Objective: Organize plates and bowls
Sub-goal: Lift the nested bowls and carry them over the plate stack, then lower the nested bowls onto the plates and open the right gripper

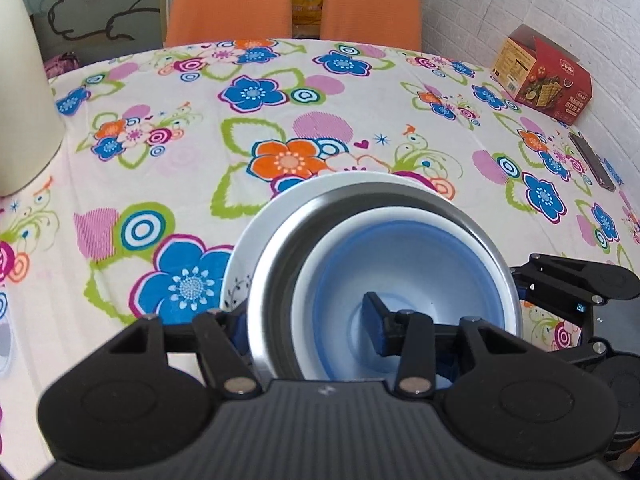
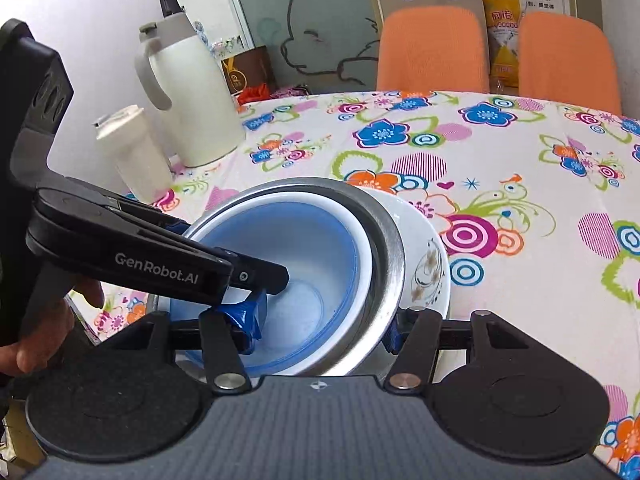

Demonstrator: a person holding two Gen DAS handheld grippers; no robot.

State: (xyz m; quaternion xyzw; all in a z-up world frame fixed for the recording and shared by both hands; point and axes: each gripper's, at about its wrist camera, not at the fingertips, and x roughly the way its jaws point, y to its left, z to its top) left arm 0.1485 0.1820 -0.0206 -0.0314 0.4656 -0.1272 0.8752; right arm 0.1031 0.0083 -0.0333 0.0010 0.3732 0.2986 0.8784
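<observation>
A blue bowl with a white rim (image 1: 404,268) (image 2: 304,256) sits nested inside a steel bowl (image 1: 264,280) (image 2: 384,248), which rests on a white patterned plate (image 1: 236,276) (image 2: 430,264) on the flowered tablecloth. My left gripper (image 1: 308,328) straddles the near-left walls of the nested bowls, one finger outside, one inside the blue bowl; it also shows in the right wrist view (image 2: 256,280). My right gripper (image 2: 320,332) straddles the near-right walls the same way; it also shows in the left wrist view (image 1: 560,288). Both pinch the bowl walls.
A white thermos jug (image 2: 188,96) and a white tumbler (image 2: 136,148) stand at the table's left edge. A red cracker box (image 1: 544,72) and a dark phone (image 1: 592,160) lie at the right by the wall. Two orange chairs (image 1: 296,0) stand behind the table.
</observation>
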